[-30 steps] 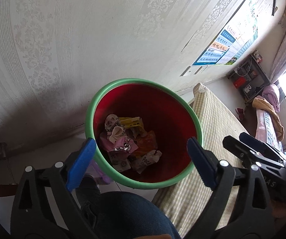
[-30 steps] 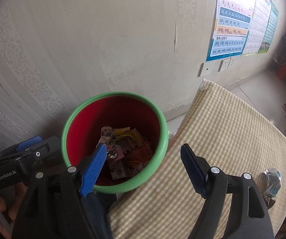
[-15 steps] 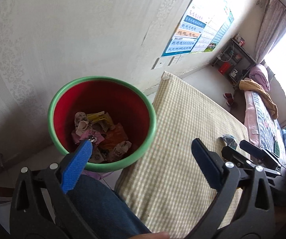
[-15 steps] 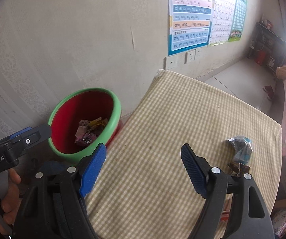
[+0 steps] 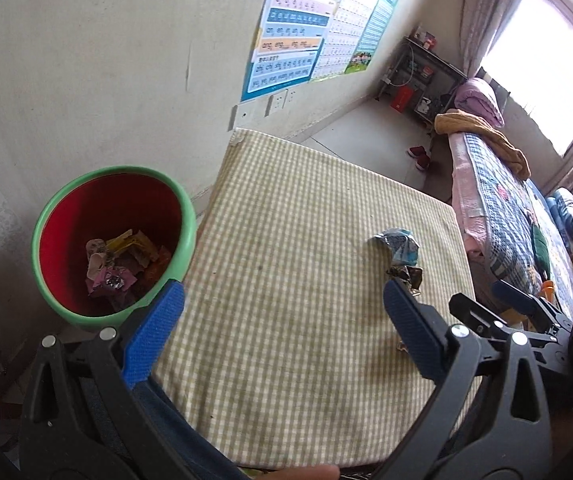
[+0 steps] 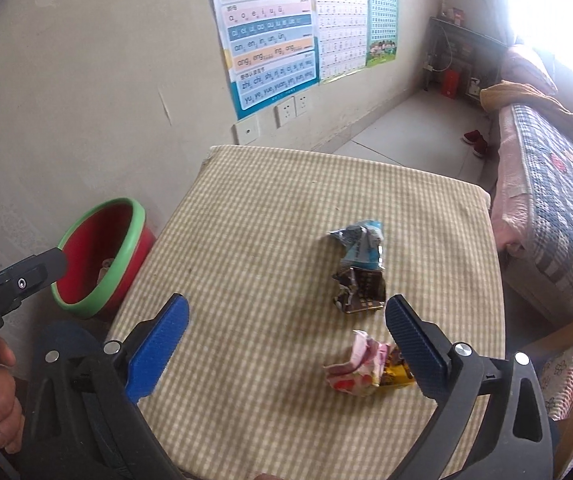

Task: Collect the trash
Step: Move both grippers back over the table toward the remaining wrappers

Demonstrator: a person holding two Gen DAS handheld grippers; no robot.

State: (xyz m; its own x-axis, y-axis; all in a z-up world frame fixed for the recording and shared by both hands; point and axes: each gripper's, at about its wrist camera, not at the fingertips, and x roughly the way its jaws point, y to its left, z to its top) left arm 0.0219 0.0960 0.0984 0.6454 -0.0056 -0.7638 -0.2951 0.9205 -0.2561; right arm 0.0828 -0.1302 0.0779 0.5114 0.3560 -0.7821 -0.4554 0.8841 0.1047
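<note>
- At the far left we see the bin (image 5: 112,240), red inside with a green rim, standing on the floor just beside the left edge of the tabletop (image 5: 294,280), against the wall.
- Crumpled wrappers (image 5: 120,264) lie heaped in the bottom of the bin, pink, yellow and orange among them.
- Our left gripper (image 5: 282,320) hangs over the near left part of the tabletop, its blue fingers (image 5: 152,338) wide apart with nothing between them; the left finger sits in front of the bin's near rim.
- The tabletop is covered with a yellow checked cloth, and its far left corner meets the wall below the wall sockets (image 6: 292,110) and the letter charts (image 6: 266,28).
- Our right gripper (image 6: 286,336) is held above the near middle of the tabletop, its fingers (image 6: 414,346) also spread and holding nothing.
- Toward the right edge of the tabletop three pieces of trash lie in a loose line from far to near: a crumpled blue wrapper (image 6: 360,246), touching it a dark brown wrapper (image 6: 360,290), and, a little apart, nearest us, a pink and yellow wrapper (image 6: 360,368).
- The pink and yellow wrapper lies just beside the right finger of the right gripper and partly behind it in that view.
- Past the right edge of the tabletop stands a bed (image 6: 554,216) with a patterned quilt.
</note>
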